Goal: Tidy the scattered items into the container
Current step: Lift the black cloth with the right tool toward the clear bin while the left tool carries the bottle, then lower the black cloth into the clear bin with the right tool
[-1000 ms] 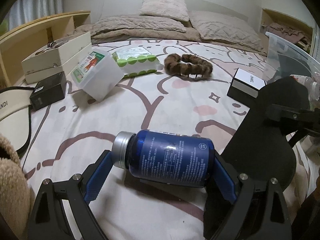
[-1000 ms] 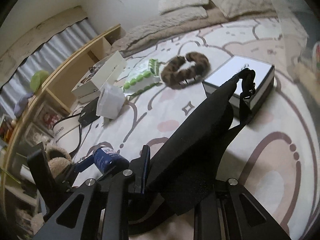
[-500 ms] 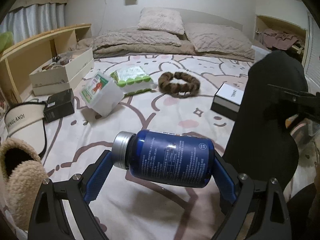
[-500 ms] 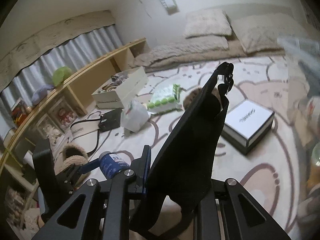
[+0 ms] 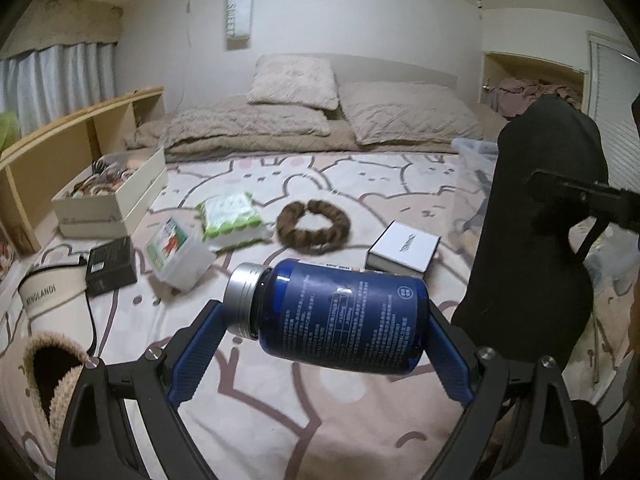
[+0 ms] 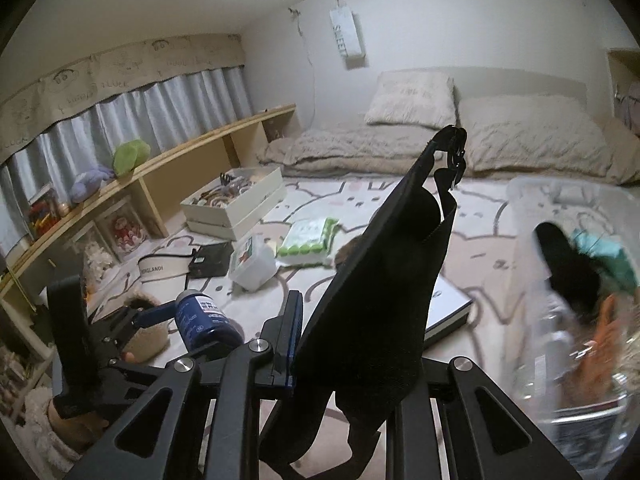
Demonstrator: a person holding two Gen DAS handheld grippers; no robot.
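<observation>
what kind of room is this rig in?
A bedroom, most likely: pillows and a folded quilt lie at the head of a cartoon-print bed sheet, with a curtained window above a low wooden shelf.

Bare bedspread [image 5: 280, 400] lies below; clear container [image 6: 580, 280] stands rightward.

Both fisheye views ride the grippers, raised above the pink cartoon-print bedspread [image 5: 280, 380], tilted down toward the beige pillows [image 6: 412, 98] at the frame's top. The left view sits close behind its dark blue silver-capped bottle [image 5: 332, 316]; the right view shows that bottle lower left. Both share the white flat box [image 5: 404, 246].
</observation>
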